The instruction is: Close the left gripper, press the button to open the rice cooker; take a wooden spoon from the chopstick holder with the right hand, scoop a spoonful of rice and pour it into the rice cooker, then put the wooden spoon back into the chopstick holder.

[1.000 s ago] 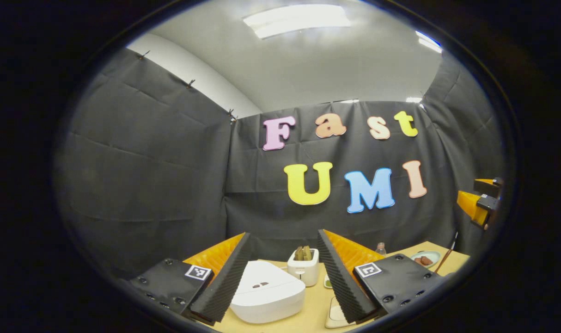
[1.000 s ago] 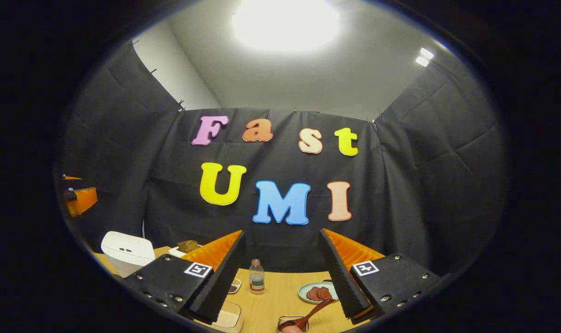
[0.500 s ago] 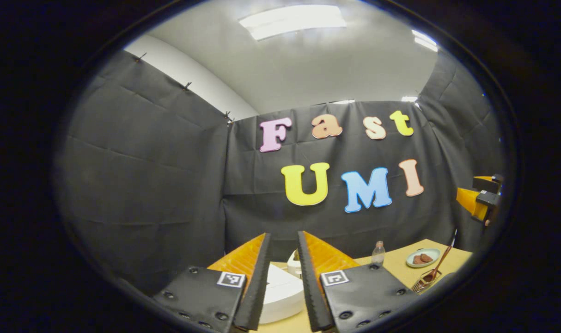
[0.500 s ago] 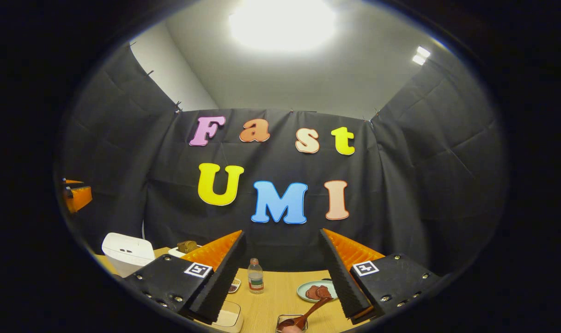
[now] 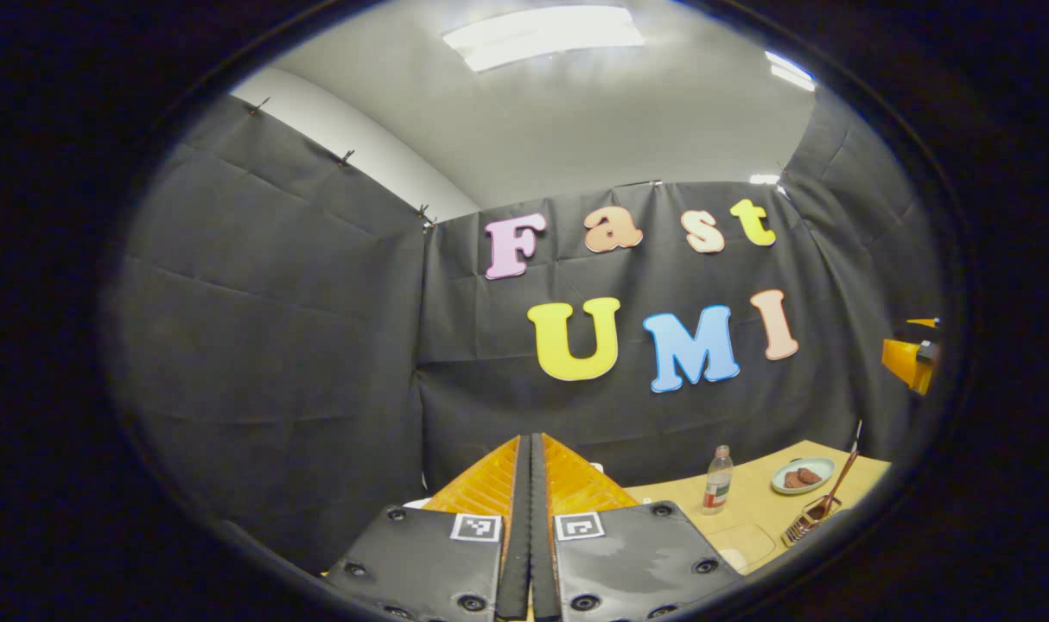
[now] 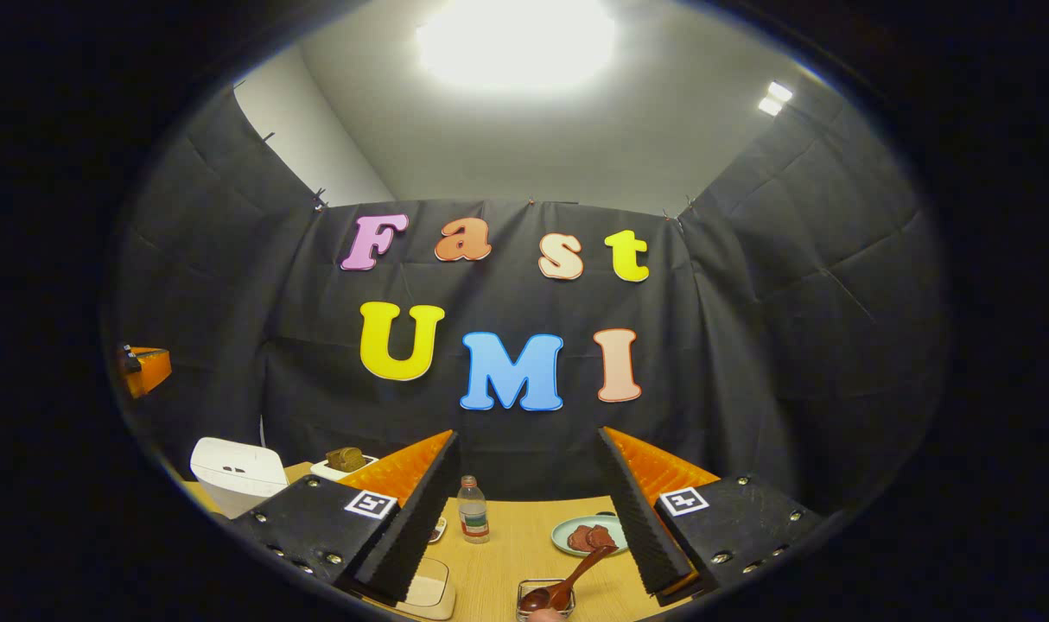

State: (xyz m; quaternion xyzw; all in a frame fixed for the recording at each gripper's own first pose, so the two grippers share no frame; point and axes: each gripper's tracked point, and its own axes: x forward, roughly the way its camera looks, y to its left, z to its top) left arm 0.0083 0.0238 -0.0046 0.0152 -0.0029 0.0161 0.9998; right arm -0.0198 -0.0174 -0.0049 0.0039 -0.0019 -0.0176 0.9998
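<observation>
My left gripper (image 5: 530, 553) has gone from wide open to fingers pressed together on nothing, ready for the button; right gripper (image 6: 524, 510) gapes empty, rice cooker (image 6: 238, 471) lid down, wooden spoon (image 6: 568, 585) in its chopstick holder (image 6: 545, 599).

Background clutter: there's a small clear bottle (image 6: 472, 510) with a label standing upright on the wooden table (image 6: 524, 553), and to its right a pale green plate (image 6: 587, 535) holding some reddish-brown slices (image 6: 592, 537). Further left at the back sits a white toaster (image 6: 345, 465) with brown bread (image 6: 346, 457) sticking out of it. Ceiling light (image 6: 516, 39) is super bright overhead.
</observation>
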